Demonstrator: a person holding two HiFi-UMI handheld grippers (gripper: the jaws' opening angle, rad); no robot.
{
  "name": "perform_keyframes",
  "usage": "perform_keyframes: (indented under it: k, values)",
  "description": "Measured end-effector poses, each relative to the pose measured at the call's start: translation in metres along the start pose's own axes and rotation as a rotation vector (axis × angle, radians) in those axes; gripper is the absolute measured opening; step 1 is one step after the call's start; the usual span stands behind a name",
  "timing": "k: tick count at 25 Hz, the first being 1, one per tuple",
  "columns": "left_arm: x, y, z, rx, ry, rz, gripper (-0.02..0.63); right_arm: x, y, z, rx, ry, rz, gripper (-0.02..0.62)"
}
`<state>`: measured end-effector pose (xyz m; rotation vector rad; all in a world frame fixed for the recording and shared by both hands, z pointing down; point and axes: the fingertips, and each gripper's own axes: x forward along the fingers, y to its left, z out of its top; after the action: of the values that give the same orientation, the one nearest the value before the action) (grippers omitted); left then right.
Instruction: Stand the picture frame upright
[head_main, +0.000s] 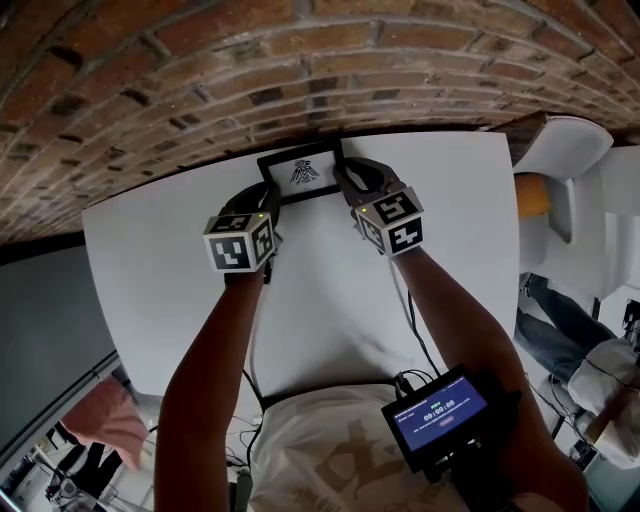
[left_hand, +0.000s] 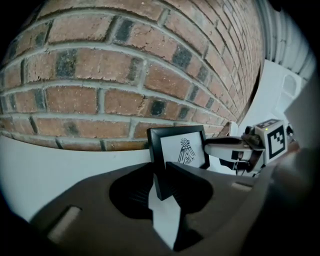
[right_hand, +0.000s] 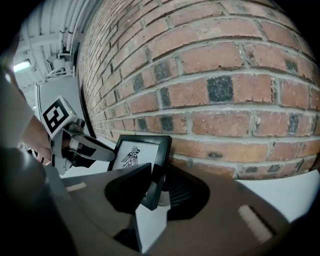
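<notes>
Picture frame (head_main: 302, 172) on surface (head_main: 170, 270), just before brick wall (head_main: 200, 80), face twd person. L gripper (head_main: 264, 198) clamps frame's left edge, R gripper (head_main: 343, 184) clamps right edge.

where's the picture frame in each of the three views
Head view: top centre, the picture frame at the table's far edge.
Left gripper view: right of centre, its left edge between the jaws.
Right gripper view: left of centre, its right edge between the jaws.
Shared landmark: the brick wall behind it.
</notes>
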<state>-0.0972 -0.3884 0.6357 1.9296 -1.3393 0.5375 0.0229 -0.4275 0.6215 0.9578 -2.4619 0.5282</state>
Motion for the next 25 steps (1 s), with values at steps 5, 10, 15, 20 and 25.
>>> perform_keyframes:
  k: [5, 10, 15, 20, 25]
  values:
    - [0.007, 0.02, 0.015, 0.044, -0.033, 0.034, 0.081, 0.021, 0.001, 0.011, -0.043, -0.009, 0.002, 0.095]
    - [0.016, 0.03, 0.025, 0.106, -0.049, 0.054, 0.083, 0.034, -0.005, 0.017, -0.082, -0.008, -0.024, 0.095]
    - [0.026, 0.029, 0.035, 0.196, -0.053, 0.069, 0.083, 0.036, -0.018, 0.022, -0.125, -0.015, -0.056, 0.09]
    - [0.038, 0.024, 0.038, 0.264, -0.036, 0.075, 0.081, 0.037, -0.032, 0.024, -0.147, -0.011, -0.081, 0.087]
    - [0.047, 0.019, 0.045, 0.26, -0.042, 0.056, 0.08, 0.036, -0.042, 0.02, -0.134, -0.007, -0.094, 0.086]
